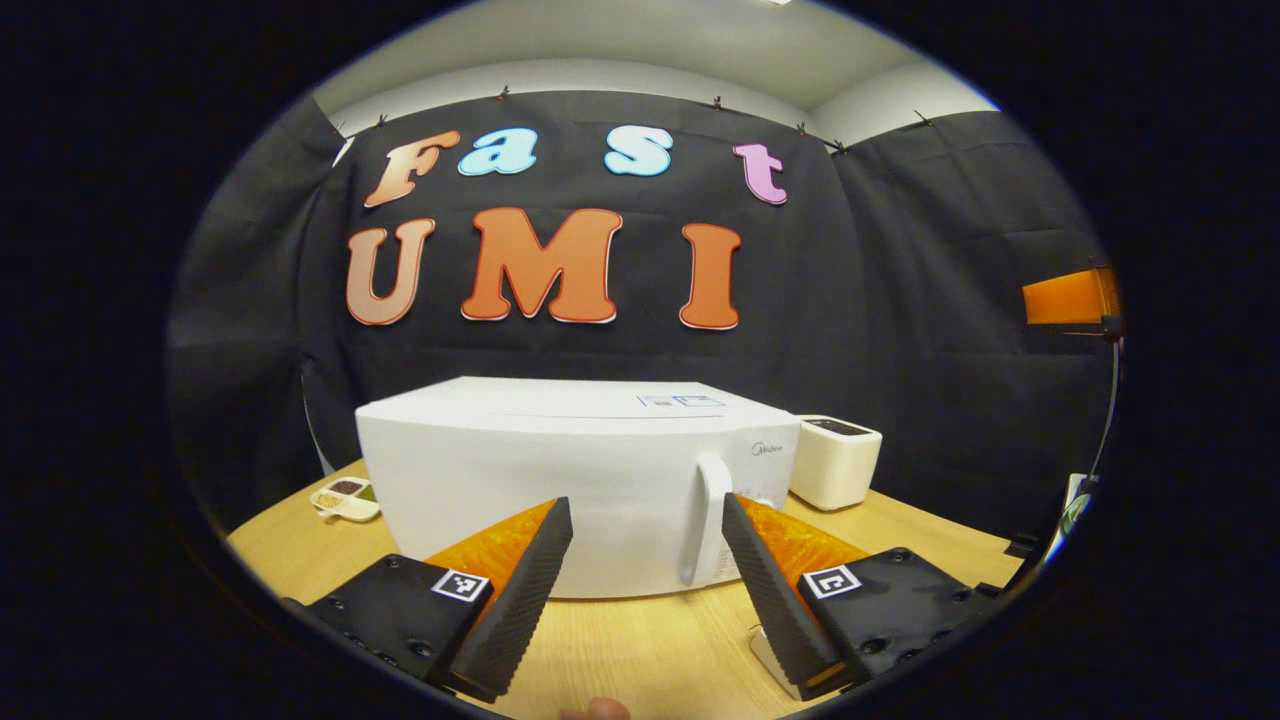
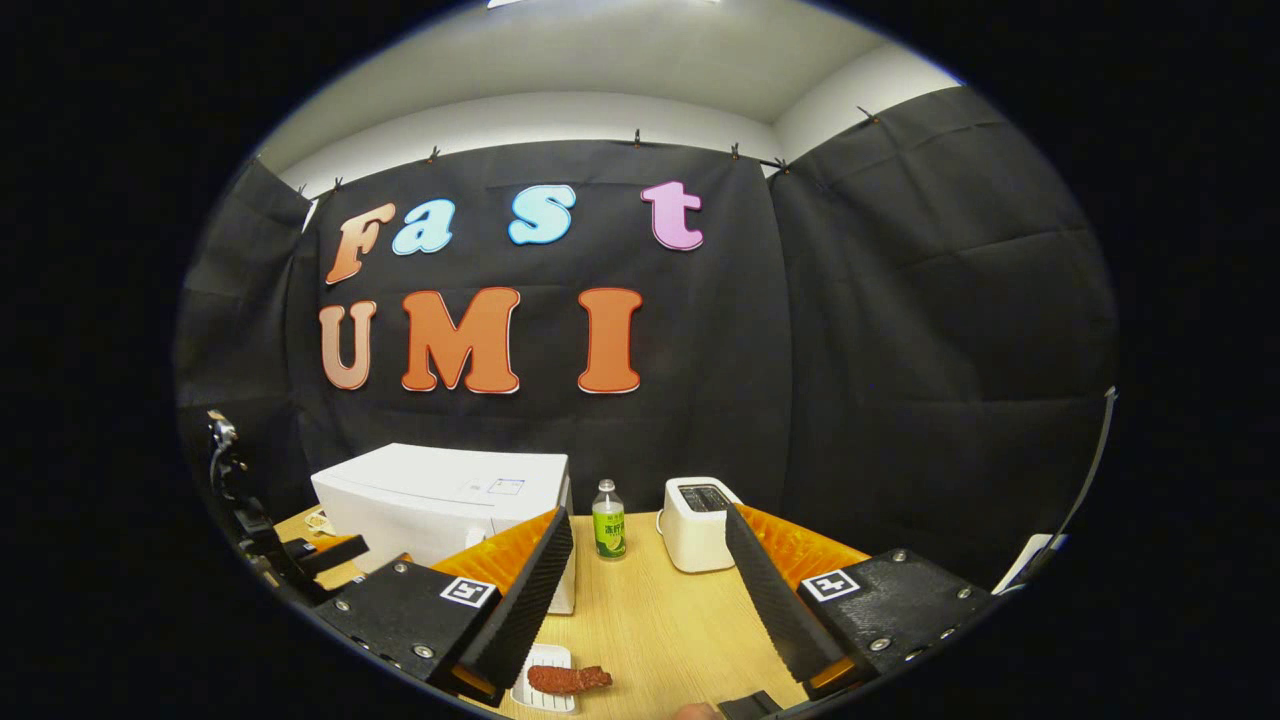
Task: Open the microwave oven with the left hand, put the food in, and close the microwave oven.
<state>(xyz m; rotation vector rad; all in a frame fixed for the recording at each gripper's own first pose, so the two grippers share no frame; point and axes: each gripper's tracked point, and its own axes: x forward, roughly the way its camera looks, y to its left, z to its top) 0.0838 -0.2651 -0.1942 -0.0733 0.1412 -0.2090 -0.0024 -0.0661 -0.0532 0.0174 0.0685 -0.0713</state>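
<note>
A white microwave oven (image 1: 560, 480) marked Midea, door closed, sits mid-table on the wooden table (image 1: 640, 640). Beside it right, a white toaster (image 2: 700, 522), then a green-labelled bottle (image 2: 607, 518). Nearer, reddish food (image 2: 568, 679) lies on a small white dish (image 2: 545, 670). Left gripper (image 1: 645, 530) and right gripper (image 2: 648, 540) gape wide, holding nothing.

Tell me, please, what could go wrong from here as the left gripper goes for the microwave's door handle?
The left gripper is open, with the door handle close to one finger rather than centred, so it might catch only the edge and slip. A pull could also drag the microwave along the table. The food overhangs its small dish near the right gripper, so a bump might knock it off.
</note>
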